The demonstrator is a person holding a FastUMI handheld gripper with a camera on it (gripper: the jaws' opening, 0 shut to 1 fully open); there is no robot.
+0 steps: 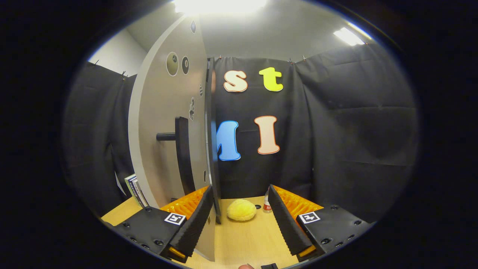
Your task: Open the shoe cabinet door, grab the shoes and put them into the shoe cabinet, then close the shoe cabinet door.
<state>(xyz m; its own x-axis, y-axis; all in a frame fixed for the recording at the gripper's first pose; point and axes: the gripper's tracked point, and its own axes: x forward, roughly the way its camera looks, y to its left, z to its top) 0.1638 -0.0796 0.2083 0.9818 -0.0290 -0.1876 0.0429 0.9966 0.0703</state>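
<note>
- the pale grey flat-panelled shoe cabinet door (pixel 164 123) stands swung out, seen nearly edge-on, with its dark bar handle (pixel 182 149) jutting from the face, just ahead of the left finger.
- the fluffy yellow slipper-like shoe (pixel 241 209) lies on the light wooden table top (pixel 242 243), just beyond and between the two fingers, apart from both.
- the gripper (pixel 241 220) has its fingers spread wide with nothing between them; the door's lower edge sits close against the left finger.
- judgement: the door-opening step looks done and the shoe grab is in hand.
- next move calls for easing forward and down so the fingers straddle the soft shoe, clear of the door edge.
- a small white bottle with a red label (pixel 266 203) stands just beside the shoe; stacked books (pixel 135 190) lean behind the door.
</note>
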